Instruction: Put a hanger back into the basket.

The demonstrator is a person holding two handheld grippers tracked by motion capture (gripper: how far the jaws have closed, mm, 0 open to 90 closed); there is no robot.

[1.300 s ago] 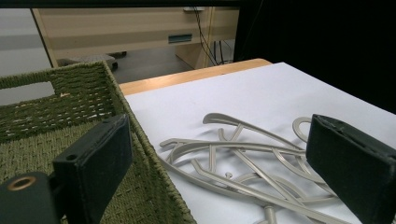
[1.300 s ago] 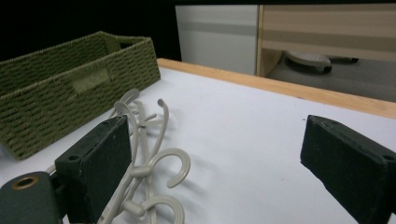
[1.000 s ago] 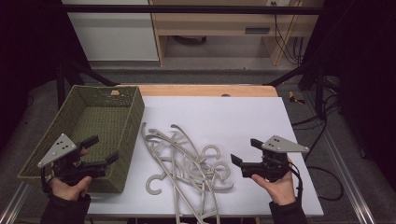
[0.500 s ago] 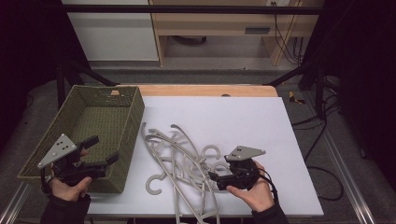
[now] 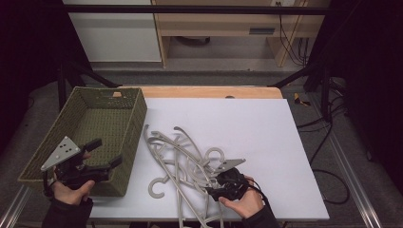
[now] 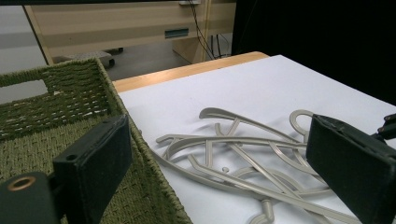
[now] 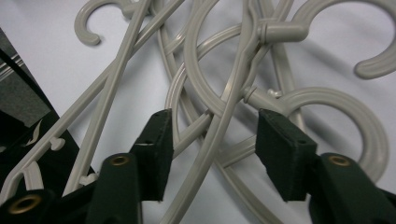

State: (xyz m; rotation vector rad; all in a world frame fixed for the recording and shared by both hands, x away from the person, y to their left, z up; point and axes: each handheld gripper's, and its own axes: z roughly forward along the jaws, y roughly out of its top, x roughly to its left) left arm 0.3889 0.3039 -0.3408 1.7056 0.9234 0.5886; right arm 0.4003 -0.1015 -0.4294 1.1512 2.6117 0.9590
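Right gripper [image 5: 212,189] now down in the hanger pile [image 5: 185,161], off the bare table [image 5: 266,133] of a second ago; jaws just closing, spread around one thin grey arm, pads not pressing. Hangers: smooth grey plastic, curved hooks, tangled at table's near middle. Left gripper [image 5: 105,153] spread, empty, unmoved by woven green basket [image 5: 95,114].

The hangers [image 5: 183,164] look like smooth grey-beige plastic with a faint sheen along their curved bars. At nine o'clock from them, the basket [image 5: 130,126] is coarse woven olive cord, rough and matt. The table [image 5: 266,142] top reads as matt white sheet, with a bare wood strip [image 5: 209,91] at twelve o'clock. On the right gripper [image 7: 212,144], the black pads [image 7: 156,149] are dull and rubbery.
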